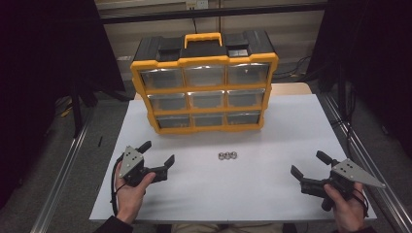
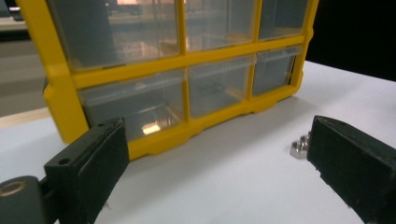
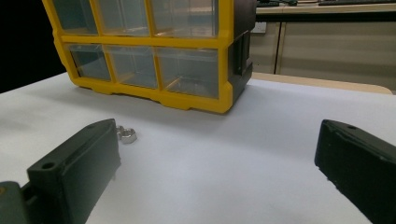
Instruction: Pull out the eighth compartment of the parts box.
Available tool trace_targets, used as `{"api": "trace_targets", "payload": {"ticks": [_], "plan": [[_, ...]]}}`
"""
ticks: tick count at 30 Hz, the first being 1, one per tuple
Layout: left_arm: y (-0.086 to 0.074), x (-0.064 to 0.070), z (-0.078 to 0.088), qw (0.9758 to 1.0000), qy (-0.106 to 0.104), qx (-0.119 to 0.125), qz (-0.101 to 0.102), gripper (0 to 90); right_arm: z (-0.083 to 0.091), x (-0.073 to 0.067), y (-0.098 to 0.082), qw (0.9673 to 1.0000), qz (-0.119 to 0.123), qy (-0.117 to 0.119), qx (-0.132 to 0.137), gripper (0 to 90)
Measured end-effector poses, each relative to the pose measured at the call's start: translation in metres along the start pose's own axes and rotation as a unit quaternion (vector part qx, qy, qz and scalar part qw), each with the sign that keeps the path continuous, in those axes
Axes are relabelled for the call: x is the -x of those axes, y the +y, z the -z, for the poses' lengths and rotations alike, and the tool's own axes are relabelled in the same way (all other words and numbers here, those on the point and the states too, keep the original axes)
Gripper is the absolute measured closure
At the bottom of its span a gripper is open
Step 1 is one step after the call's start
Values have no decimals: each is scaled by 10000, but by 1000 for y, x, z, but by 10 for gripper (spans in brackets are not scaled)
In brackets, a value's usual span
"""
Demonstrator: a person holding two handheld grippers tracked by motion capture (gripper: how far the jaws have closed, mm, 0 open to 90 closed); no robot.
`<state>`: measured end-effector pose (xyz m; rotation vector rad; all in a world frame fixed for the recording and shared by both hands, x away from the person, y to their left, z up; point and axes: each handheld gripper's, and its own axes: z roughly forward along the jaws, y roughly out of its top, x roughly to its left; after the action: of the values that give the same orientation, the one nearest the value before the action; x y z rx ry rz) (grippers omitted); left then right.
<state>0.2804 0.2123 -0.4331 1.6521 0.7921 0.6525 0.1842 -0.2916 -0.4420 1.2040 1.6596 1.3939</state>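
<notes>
A yellow and black drawer cabinet (image 1: 204, 80) with clear drawers stands upright at the back of the white table (image 1: 272, 141). Three small metal nuts (image 1: 227, 155) lie in a row in front of it. My left gripper (image 1: 156, 156) rests open at the front left, held by a hand, nothing between its jaws. My right gripper (image 1: 309, 165) is open at the front right, also empty. In the left gripper view the cabinet (image 2: 177, 70) rises ahead and the nuts (image 2: 299, 145) peek beside the right jaw. In the right gripper view the nuts (image 3: 126, 134) lie by the left jaw.
Metal rails (image 1: 63, 170) run along both sides of the table. Dark curtains hang left and right. A wooden bench (image 3: 322, 81) sits behind the table, with cabinets beyond it.
</notes>
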Motion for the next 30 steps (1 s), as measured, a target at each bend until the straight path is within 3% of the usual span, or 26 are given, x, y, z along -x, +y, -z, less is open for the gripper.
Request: {"api": "trace_targets", "payload": {"ticks": [9, 12, 15, 18, 22, 28, 30], "plan": [[12, 6, -25, 9997, -30, 196, -104, 40, 0, 0, 0, 10000, -11, 9, -12, 0], [11, 6, -35, 9995, 48, 169, -260, 33, 0, 0, 0, 10000, -14, 10, -14, 0], [12, 6, -44, 9995, 46, 164, -272, 33, 0, 0, 0, 10000, -6, 20, -15, 0], [14, 6, -52, 9984, 111, 195, -525, 33, 0, 0, 0, 10000, -5, 11, -14, 0], [18, 7, -62, 9988, 11, 295, -390, 28, -1, 0, 0, 10000, -3, 9, -23, 0], [20, 11, -75, 9984, -40, 281, -487, 28, -1, -1, -1, 10000, -1, 37, -36, 0], [20, 10, -78, 9969, -52, 179, -762, 29, 0, -1, -1, 10000, 13, 47, -34, 0]]}}
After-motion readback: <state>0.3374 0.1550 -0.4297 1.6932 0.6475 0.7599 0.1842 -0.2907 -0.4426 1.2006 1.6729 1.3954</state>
